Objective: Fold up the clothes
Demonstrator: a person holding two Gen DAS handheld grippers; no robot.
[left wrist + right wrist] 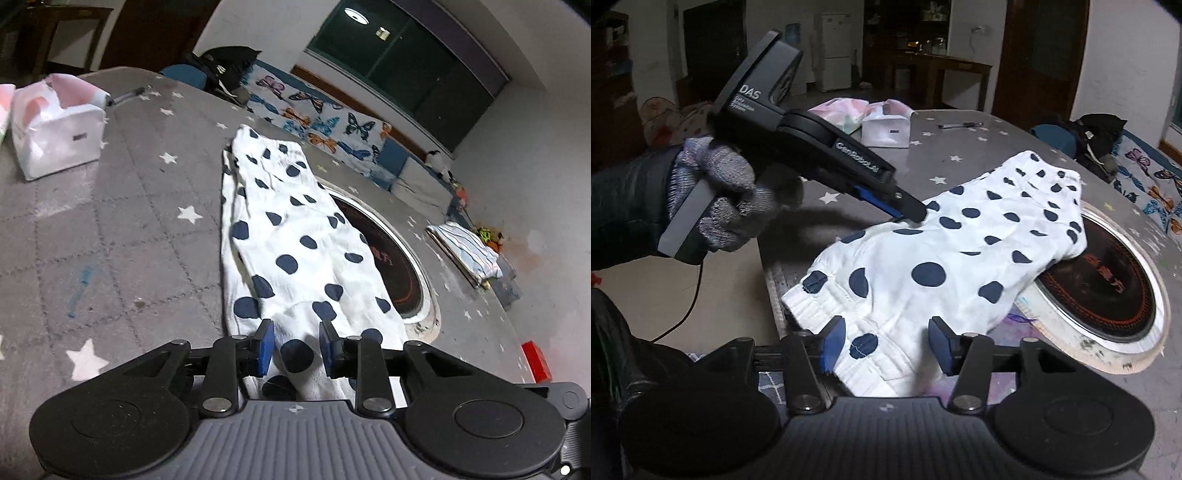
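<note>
Between the parted pads of each, the left gripper (296,349) and right gripper (886,341) straddle the spotted garment (295,236) ungripped; pinch both ribbed hem corners evenly.

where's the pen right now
In the right wrist view, the pen lies on the far side of the star-print table cover, right of the white bag.

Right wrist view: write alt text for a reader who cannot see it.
A white garment with navy dots lies on a grey star-print table, its ribbed hem between the open right claw. A gloved hand holds the left claw at the garment's far edge.
</note>
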